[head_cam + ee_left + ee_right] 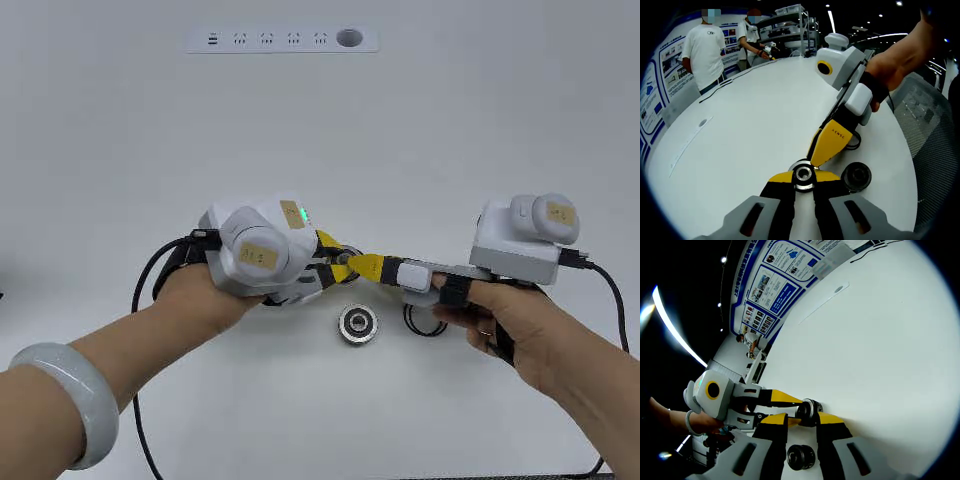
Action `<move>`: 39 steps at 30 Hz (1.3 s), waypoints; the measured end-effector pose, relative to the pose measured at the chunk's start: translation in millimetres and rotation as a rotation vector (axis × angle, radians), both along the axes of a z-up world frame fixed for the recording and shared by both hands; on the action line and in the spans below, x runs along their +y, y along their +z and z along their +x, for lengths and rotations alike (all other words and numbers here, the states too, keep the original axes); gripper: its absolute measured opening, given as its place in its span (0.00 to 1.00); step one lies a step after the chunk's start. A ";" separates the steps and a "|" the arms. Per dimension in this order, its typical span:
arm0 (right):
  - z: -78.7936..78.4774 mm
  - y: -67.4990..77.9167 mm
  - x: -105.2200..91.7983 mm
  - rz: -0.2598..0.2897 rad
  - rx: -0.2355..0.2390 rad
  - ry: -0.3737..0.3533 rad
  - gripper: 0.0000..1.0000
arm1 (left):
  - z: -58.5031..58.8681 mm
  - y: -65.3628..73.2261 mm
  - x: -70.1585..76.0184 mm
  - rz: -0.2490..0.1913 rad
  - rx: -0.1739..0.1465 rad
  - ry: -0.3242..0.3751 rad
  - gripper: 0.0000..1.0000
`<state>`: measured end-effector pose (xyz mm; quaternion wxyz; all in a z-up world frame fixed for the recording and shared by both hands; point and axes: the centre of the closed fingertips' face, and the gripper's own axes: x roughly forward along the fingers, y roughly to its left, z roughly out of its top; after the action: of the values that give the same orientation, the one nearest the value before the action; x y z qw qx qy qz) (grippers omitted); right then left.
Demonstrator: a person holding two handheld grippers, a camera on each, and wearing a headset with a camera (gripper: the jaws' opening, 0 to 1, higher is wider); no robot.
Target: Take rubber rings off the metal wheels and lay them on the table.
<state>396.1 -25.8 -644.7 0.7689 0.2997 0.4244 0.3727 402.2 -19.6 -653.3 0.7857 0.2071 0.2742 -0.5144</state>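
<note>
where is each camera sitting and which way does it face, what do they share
Head view: on the person's head, looking forward and down at the table; left hand, right hand, left gripper and right gripper show.
Left gripper view: on the left gripper, looking along its jaws, shut on the held wheel; right gripper and hand come in from the right.
Right gripper view: on the right gripper, looking along its jaws at the left gripper, which comes in from the left.
Shared: both gripper views show the held wheel and loose wheel.

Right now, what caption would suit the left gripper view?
Left gripper clamps a metal wheel as the right gripper meets it; a second wheel lies on the table.
</note>
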 end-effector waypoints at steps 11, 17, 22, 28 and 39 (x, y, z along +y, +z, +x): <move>-0.8 0.7 2.3 0.002 -0.004 0.010 0.24 | -0.4 0.2 0.2 -0.002 0.002 0.003 0.13; 0.6 -1.8 2.5 -0.002 -0.001 0.006 0.33 | -0.3 0.2 0.4 -0.004 0.002 0.003 0.13; 2.0 -3.9 4.3 0.006 0.011 -0.001 0.36 | -0.3 0.5 0.4 -0.008 0.004 0.006 0.13; -2.1 2.2 8.8 0.041 0.028 0.015 0.37 | 0.4 1.0 0.7 -0.009 0.004 0.005 0.13; -1.8 6.1 7.1 0.023 -0.001 0.014 0.36 | 0.5 0.9 0.6 -0.008 0.004 0.004 0.13</move>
<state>394.3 -18.7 -638.6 0.7630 0.3053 0.4216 0.3833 402.6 -19.0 -652.5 0.7871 0.2024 0.2742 -0.5141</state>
